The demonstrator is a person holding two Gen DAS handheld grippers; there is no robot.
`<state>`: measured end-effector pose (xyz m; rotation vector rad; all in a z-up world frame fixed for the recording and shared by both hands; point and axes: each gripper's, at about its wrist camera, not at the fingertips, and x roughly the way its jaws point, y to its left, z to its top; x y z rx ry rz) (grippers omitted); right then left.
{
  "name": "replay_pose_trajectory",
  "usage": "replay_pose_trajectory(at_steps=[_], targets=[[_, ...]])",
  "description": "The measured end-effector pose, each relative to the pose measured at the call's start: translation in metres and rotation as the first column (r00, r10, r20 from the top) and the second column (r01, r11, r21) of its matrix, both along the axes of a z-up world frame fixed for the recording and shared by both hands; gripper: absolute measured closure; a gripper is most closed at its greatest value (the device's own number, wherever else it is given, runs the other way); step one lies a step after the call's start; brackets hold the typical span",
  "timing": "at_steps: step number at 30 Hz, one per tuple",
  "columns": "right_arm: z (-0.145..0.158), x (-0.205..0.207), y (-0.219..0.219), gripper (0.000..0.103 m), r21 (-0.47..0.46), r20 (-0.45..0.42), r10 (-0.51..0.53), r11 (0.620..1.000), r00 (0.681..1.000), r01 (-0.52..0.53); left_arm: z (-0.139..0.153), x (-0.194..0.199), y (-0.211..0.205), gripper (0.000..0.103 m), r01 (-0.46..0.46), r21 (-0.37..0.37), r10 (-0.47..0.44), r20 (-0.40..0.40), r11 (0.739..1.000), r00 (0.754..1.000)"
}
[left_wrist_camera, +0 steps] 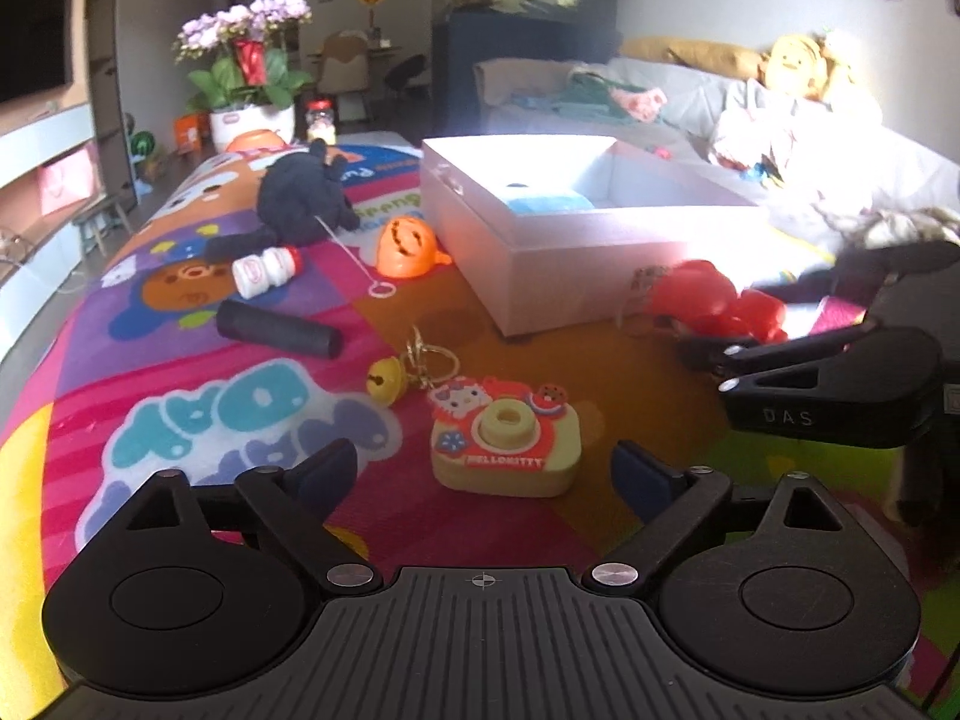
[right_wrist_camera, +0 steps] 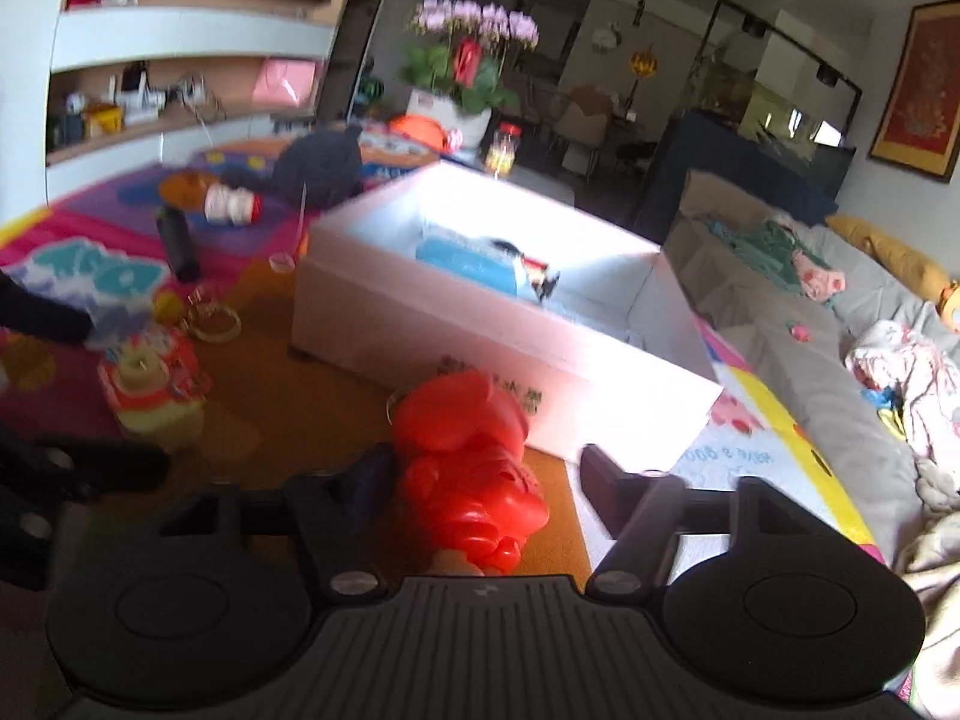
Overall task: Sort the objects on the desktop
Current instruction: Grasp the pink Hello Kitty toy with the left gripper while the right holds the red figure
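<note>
Right tool (right_wrist_camera: pixel 474 483) sits around the red plastic toy (right_wrist_camera: pixel 471 468), jaws narrowed; left pad touches it, the right finger (right_wrist_camera: pixel 606 495) stands clear with a gap, so not a full grip. Left tool (left_wrist_camera: pixel 483 480) is wide and empty, hovering just near of the Hello Kitty camera toy (left_wrist_camera: pixel 507 441). The red toy lies on the desk mat just near of the white box (right_wrist_camera: pixel 600 384), which already has a blue item (right_wrist_camera: pixel 474 267) inside. To do this well: centre the toy between the pads, close fully, lift clear of the box wall, then release inside. Bell keychain (left_wrist_camera: pixel 414 369), black cylinder (left_wrist_camera: pixel 279 330) and orange shell (left_wrist_camera: pixel 408 249) wait further left.
</note>
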<state>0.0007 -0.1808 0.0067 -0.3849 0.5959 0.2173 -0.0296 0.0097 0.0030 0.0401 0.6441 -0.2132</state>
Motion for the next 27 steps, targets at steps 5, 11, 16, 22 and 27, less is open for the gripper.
replay_pose_trajectory(at_steps=[5,11,16,22,27], targets=[[0.018,0.019,-0.044,0.054,0.427,-0.292,0.015,0.897,0.956,0.116,0.001,0.002,0.004,0.006,-0.021,-0.022,0.020,-0.011,1.000,1.000],[0.011,0.021,-0.076,0.044,0.594,-0.385,0.024,0.772,0.923,0.228,-0.002,0.007,0.001,0.003,-0.006,-0.014,0.005,-0.044,1.000,0.999],[0.019,0.006,-0.092,0.028,0.509,-0.288,-0.090,0.829,0.953,0.232,-0.004,0.008,-0.002,0.001,0.001,0.002,-0.001,-0.062,1.000,0.998],[0.025,-0.010,-0.098,0.018,0.389,-0.175,-0.170,0.893,0.970,0.227,-0.005,0.009,-0.006,0.000,0.005,0.030,-0.003,-0.068,1.000,0.998],[0.030,-0.028,-0.104,0.007,0.303,-0.099,-0.167,0.934,0.981,0.189,-0.005,0.009,-0.009,0.000,0.006,0.045,-0.003,-0.071,0.999,0.997]])
